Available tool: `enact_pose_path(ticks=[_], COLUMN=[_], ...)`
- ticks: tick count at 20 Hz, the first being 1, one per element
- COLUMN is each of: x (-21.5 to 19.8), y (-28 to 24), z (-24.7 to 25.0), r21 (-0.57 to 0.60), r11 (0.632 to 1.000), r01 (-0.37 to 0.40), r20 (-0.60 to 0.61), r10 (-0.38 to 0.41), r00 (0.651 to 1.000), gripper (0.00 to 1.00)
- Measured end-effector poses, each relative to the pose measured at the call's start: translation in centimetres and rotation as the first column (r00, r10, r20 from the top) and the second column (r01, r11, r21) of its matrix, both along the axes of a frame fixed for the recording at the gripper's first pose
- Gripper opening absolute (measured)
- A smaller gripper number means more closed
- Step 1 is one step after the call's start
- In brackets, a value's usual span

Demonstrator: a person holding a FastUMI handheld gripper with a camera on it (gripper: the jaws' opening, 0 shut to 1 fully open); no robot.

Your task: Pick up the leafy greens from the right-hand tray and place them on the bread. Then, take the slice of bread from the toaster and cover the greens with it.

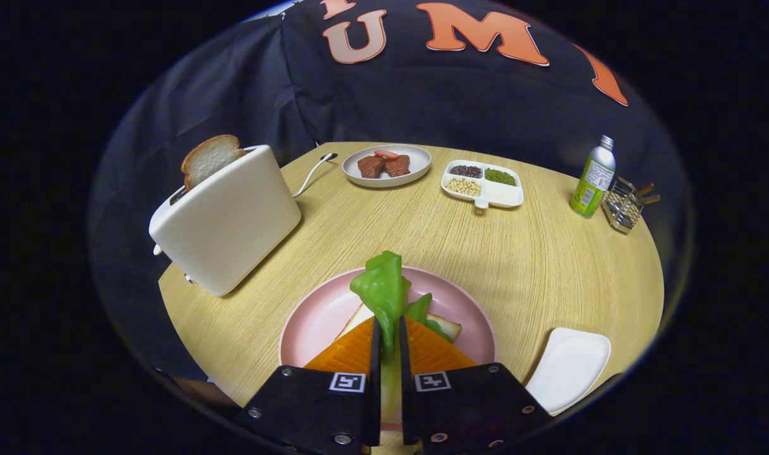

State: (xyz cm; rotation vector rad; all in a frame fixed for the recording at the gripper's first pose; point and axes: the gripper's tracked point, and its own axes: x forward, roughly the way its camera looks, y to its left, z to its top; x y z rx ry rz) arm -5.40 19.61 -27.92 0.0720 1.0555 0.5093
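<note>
My gripper (pixel 388 332) is shut on the leafy greens (pixel 383 291), whose green leaf sticks up between and beyond the orange fingers (pixel 352 351). Right under them lies a slice of bread (pixel 447 327) on a pink plate (pixel 314 309); I cannot tell whether the greens touch the bread. A white toaster (pixel 229 218) stands to the left beyond the plate, with a slice of bread (pixel 210 158) poking out of its top slot. An empty white tray (pixel 570 366) lies to the right of the plate.
At the back of the round wooden table (pixel 548 265) sit a grey plate of meat (pixel 386 165) and a divided white dish of beans (pixel 483 183). A green bottle (pixel 593 180) and a wire holder (pixel 624 203) stand at the back right. The toaster's cord (pixel 311 170) trails behind it.
</note>
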Motion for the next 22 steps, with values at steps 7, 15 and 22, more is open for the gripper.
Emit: enact_pose_path(ticks=[7, 15, 22], x=[-0.3, 3.4, 6.4], y=[0.8, 1.3, 7.0], z=[0.0, 4.3, 10.0], r21=[-0.014, 0.027, 0.149], r11=[1.000, 0.998, 0.988], r01=[-0.008, 0.050, 0.041], r20=[-0.016, 0.042, 0.033], r10=[0.008, -0.051, -0.046], r00=[1.000, 0.998, 0.998], gripper=[0.30, 0.72, 0.98])
